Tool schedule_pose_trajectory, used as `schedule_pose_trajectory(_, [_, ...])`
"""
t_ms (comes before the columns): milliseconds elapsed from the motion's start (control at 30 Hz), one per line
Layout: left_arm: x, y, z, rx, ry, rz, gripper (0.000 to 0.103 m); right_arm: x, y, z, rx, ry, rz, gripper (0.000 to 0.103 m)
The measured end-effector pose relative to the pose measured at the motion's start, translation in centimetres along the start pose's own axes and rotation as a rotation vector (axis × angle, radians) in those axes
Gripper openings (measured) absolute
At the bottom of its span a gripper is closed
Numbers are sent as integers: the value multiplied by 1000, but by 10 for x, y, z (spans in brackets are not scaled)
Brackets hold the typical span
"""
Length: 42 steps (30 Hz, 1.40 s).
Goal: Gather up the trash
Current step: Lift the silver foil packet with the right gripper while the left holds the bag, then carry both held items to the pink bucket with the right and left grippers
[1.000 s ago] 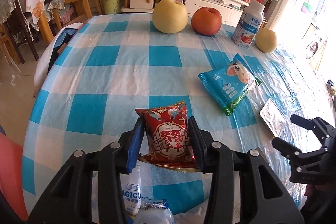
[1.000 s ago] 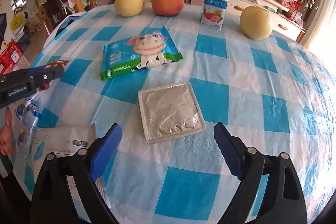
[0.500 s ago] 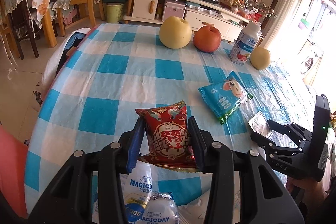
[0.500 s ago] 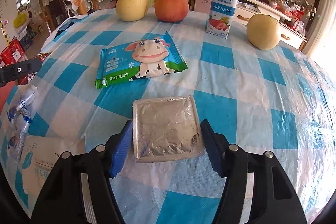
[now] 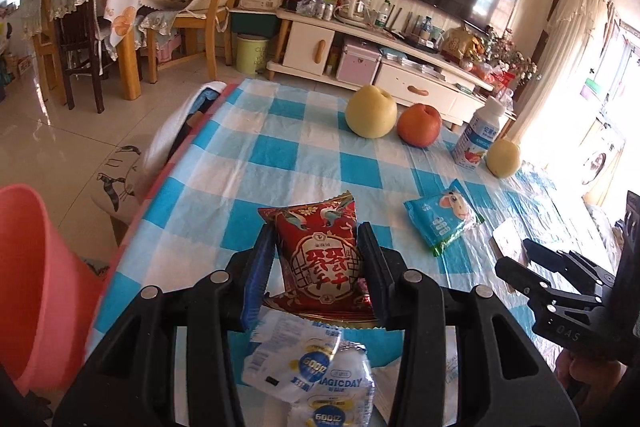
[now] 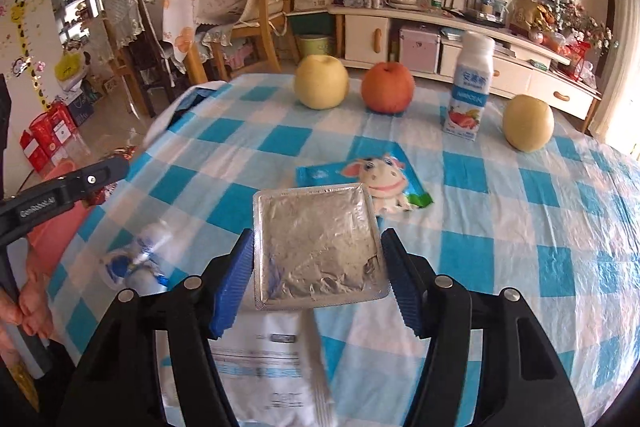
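My left gripper [image 5: 316, 251] is shut on a red snack packet [image 5: 318, 259], held above the blue-checked table [image 5: 288, 155]. Under it lie crumpled blue-and-white wrappers [image 5: 316, 379]. My right gripper [image 6: 318, 259] is shut on a square silver foil packet [image 6: 318, 247], lifted off the table [image 6: 500, 227]; it shows at the right of the left wrist view as right gripper [image 5: 516, 259]. A teal wet-wipe pack with a cow picture [image 5: 442, 221] lies flat on the cloth, seen as the wipe pack [image 6: 384, 175] behind the foil. A pink bin [image 5: 36, 283] stands at the table's left edge.
Two yellow pears [image 6: 322, 81] [image 6: 528, 123], a red apple [image 6: 387, 87] and a yoghurt bottle [image 6: 468, 95] stand along the far side. A white paper bag [image 6: 264, 367] lies near the front edge. Chairs and a TV cabinet [image 5: 352, 51] stand beyond.
My right gripper closed its jaws on the silver foil packet and raised it off the cloth. My left gripper rose and drew back with the red packet, bringing the pink bin into view.
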<state>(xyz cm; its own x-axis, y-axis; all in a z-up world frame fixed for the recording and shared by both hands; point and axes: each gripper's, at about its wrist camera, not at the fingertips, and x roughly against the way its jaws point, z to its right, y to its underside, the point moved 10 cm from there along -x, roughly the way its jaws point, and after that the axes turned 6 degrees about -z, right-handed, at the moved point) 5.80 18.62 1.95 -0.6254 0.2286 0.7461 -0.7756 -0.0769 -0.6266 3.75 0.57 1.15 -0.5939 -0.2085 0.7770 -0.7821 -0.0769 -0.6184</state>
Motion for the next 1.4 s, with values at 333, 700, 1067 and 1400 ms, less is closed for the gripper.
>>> schedule_pose_trajectory(333, [67, -14, -123, 278, -184, 163, 30, 31, -35, -180, 135, -325, 38, 64])
schedule_pose_trajectory(700, [57, -6, -162, 376, 7, 94, 29, 18, -41, -247, 187, -348, 2, 64])
schedule_pose_trajectory(1067, [12, 56, -88, 33, -73, -165, 32, 25, 1, -142, 85, -233, -25, 64])
schedule_pose_trajectory(1400, [-10, 82, -94, -13, -226, -266, 56, 42, 6, -113, 51, -261, 13, 65])
